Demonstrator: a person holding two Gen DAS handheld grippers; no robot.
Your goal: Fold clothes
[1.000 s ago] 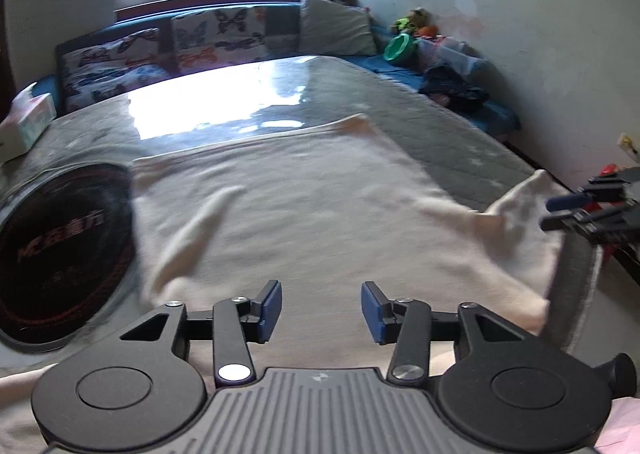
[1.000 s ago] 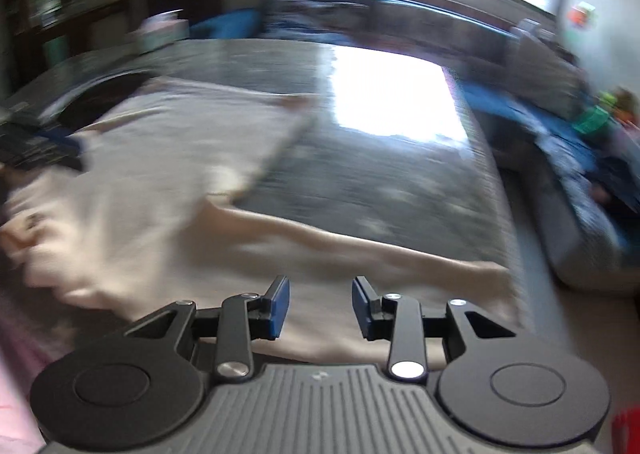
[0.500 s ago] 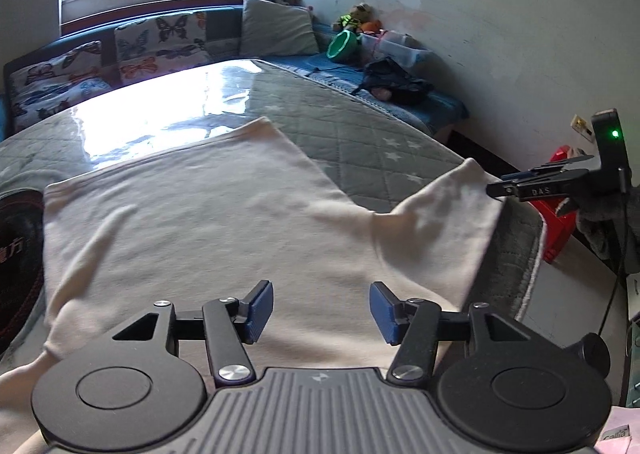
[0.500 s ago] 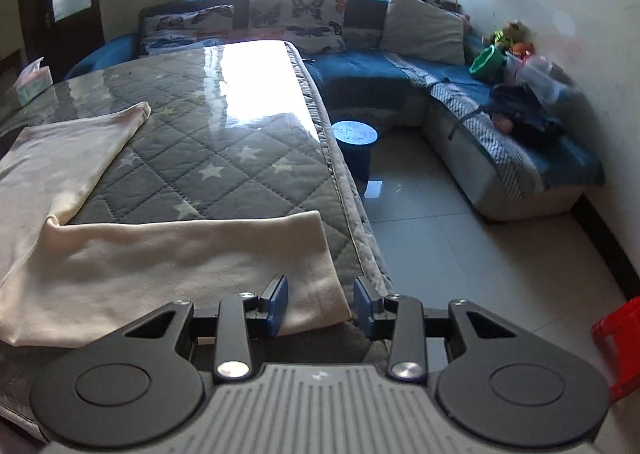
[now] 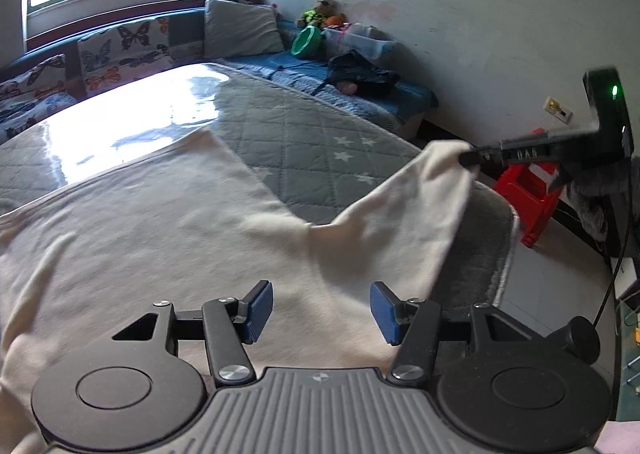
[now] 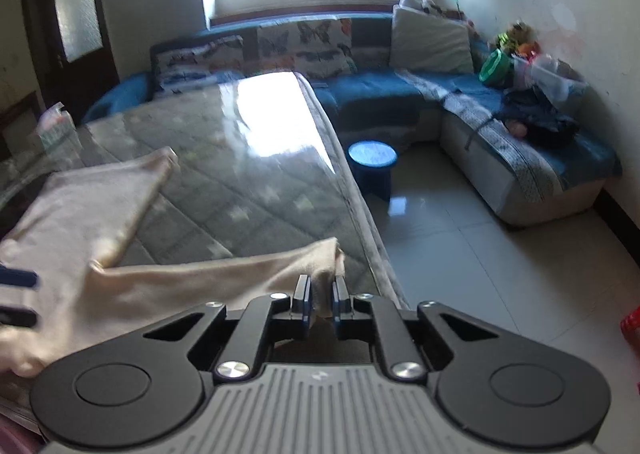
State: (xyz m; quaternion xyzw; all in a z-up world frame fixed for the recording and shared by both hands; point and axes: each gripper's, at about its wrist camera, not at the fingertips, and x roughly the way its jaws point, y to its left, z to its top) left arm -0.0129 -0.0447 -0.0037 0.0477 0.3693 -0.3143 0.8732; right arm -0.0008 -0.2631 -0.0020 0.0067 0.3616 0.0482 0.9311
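In the left wrist view the left claw (image 5: 321,308) hangs spread over the cream garment (image 5: 168,222), which lies flat on the grey quilted desk (image 5: 312,134), its right corner lifted at the desk's edge, bare quilt beyond. In the right wrist view the right claw (image 6: 319,300) is pinching that garment's corner (image 6: 324,254) beside the desk edge, open tiled floor (image 6: 460,254) to the right.

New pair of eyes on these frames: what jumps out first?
The big cream cloth spread over the grey quilted table, one corner lifted off it. That corner is pinched in the right claw near the table's edge. The left claw hangs open over the cloth's near part, gripping nothing.
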